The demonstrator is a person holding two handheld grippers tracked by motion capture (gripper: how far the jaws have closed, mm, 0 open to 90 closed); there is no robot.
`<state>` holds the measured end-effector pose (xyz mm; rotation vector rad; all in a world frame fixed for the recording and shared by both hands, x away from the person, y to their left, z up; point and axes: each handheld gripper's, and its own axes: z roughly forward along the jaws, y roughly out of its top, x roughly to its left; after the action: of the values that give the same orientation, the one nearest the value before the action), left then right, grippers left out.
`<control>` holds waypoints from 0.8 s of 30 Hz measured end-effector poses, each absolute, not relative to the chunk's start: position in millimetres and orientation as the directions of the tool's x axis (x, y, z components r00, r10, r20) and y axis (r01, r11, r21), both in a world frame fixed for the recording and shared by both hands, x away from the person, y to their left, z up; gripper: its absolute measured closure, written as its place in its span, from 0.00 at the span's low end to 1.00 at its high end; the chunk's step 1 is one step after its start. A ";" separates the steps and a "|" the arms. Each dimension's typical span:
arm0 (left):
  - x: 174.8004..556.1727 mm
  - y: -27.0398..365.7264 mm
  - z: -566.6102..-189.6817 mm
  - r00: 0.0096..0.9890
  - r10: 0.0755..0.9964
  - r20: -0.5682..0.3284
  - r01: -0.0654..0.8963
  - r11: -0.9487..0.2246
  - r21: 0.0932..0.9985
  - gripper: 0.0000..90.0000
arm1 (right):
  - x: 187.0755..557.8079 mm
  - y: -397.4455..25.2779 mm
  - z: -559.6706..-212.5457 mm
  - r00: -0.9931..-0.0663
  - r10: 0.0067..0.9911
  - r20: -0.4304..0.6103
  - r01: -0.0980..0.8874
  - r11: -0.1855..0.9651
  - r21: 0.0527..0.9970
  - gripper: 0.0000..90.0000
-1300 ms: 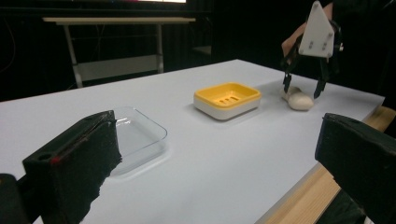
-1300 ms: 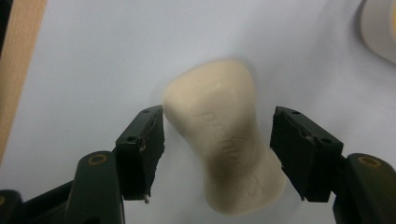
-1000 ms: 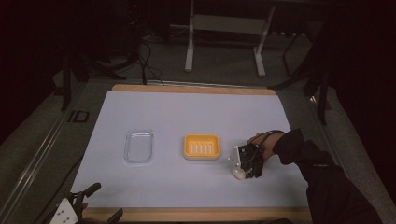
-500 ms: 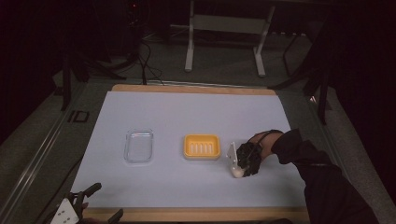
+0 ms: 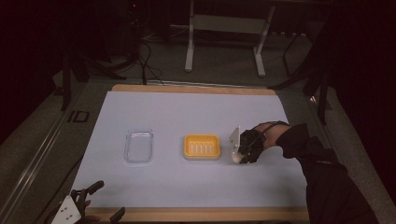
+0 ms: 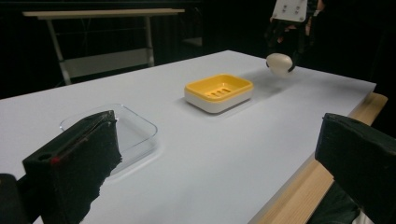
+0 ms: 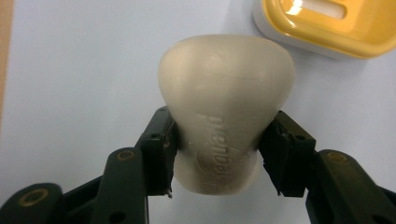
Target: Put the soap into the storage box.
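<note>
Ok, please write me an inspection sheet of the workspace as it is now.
Surface: white table top, wooden edge.
Job's things: cream oval soap bar held off the table; yellow plastic soap dish beside it; clear plastic tray, empty.
Clutter: nothing seen.
Grippers: right gripper shut on the soap bar; left gripper open, at the near table edge.
Cables: loose cables on the floor.
Surroundings: dark room, metal table frame behind.
</note>
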<state>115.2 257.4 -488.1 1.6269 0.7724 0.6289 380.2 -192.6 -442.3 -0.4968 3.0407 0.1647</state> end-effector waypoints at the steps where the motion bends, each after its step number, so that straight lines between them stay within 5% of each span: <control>1: 116.6 256.6 -487.9 0.643 0.766 -0.007 0.145 -0.113 0.983 0.00 | 381.0 -192.8 -441.9 -0.950 -0.305 -0.066 -0.310 0.946 0.099 0.55; 24: 130.2 242.4 -487.8 0.736 0.676 -0.016 0.139 -0.129 0.982 0.00 | 382.4 -185.4 -432.0 -0.978 -0.208 -0.023 -0.210 0.969 0.127 0.55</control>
<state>130.2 242.4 -487.8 1.6649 0.6610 0.5238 382.4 -185.4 -432.0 -0.3298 3.1076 0.2021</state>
